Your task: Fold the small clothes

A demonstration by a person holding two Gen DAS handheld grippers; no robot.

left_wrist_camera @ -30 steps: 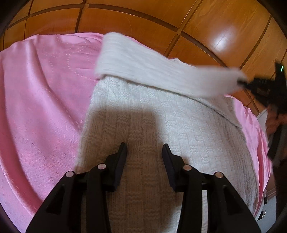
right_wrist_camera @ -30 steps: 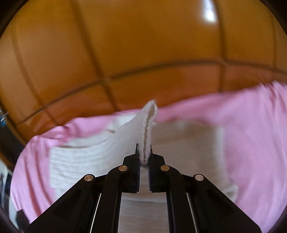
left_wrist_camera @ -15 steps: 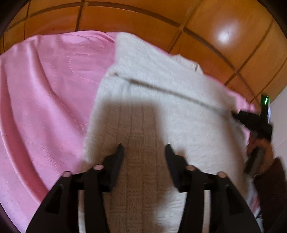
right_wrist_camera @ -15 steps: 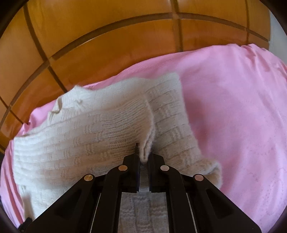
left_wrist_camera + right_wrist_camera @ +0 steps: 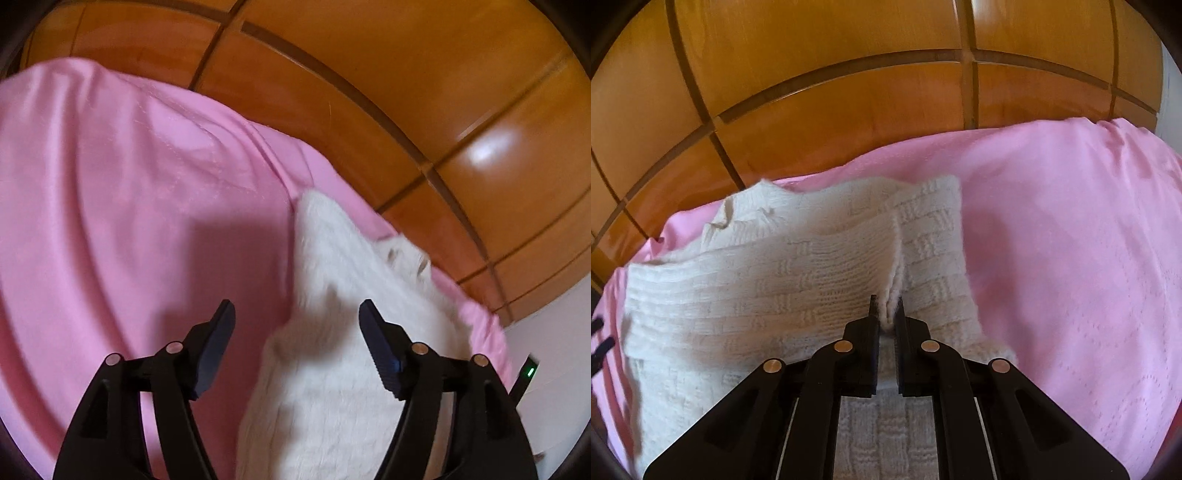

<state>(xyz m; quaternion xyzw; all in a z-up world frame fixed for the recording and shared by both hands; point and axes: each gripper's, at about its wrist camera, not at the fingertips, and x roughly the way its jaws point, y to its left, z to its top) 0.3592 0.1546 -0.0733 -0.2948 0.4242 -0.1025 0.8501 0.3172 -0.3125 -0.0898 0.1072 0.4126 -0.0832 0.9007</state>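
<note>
Risk: right gripper, clamped on sleeve, may drag it off sweater on release, while left gripper, just opening, holds nothing.

Glossy orange-brown wooden panelling (dark grooves, bright glare) behind a pink bedsheet.

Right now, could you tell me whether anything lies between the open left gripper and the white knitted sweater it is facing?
Nothing visible does. The left gripper, which has just been opening, hangs with nothing between its fingers above the edge of the white knitted sweater on the pink sheet. The right gripper pinches a fold.
</note>
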